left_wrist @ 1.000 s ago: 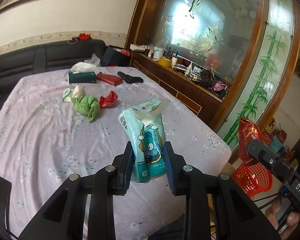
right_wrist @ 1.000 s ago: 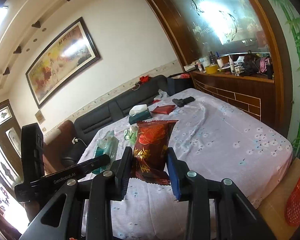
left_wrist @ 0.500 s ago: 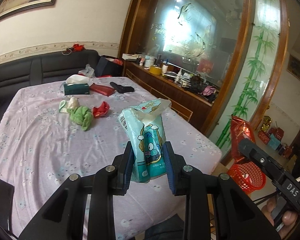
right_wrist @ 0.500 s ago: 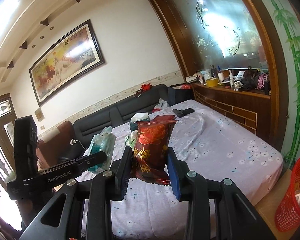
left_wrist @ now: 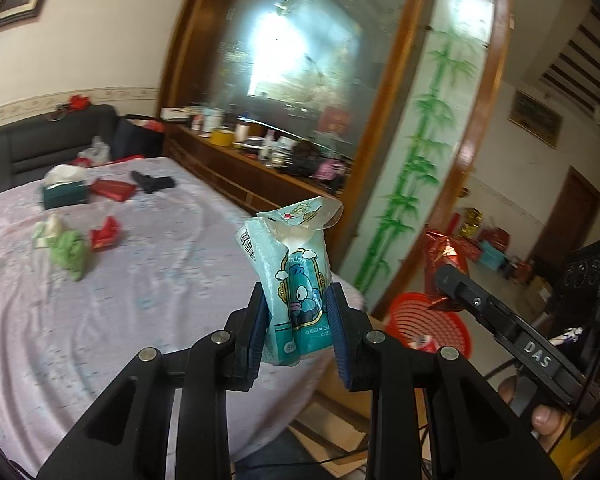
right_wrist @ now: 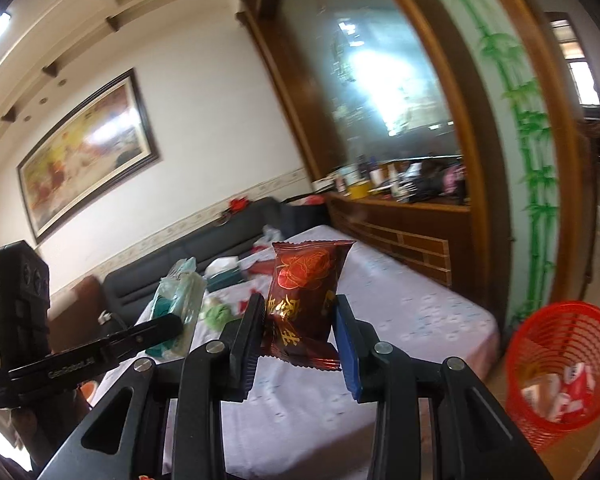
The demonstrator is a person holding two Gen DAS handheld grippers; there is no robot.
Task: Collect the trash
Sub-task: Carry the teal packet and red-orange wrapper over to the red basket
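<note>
My left gripper (left_wrist: 297, 316) is shut on a teal tissue pack (left_wrist: 290, 276) with a cartoon print, held upright in the air over the table's near corner. My right gripper (right_wrist: 300, 322) is shut on a dark red snack wrapper (right_wrist: 306, 288) with gold lettering. A red mesh basket (right_wrist: 560, 372) stands on the floor to the right of the table, with some wrappers inside; in the left wrist view the basket (left_wrist: 424, 320) shows past the table's corner. More trash lies on the table: a green crumpled wad (left_wrist: 70, 254) and a red wrapper (left_wrist: 106, 232).
The table (left_wrist: 100, 320) wears a lilac flowered cloth. On its far end sit a green tissue box (left_wrist: 64, 192), a red packet (left_wrist: 114, 190) and a black object (left_wrist: 154, 182). A wooden sideboard (left_wrist: 260, 172) with clutter runs along the right. A black sofa (left_wrist: 40, 144) stands behind.
Both grippers have swung to the right and risen a little, each keeping its item. The red basket has come further into both views.
</note>
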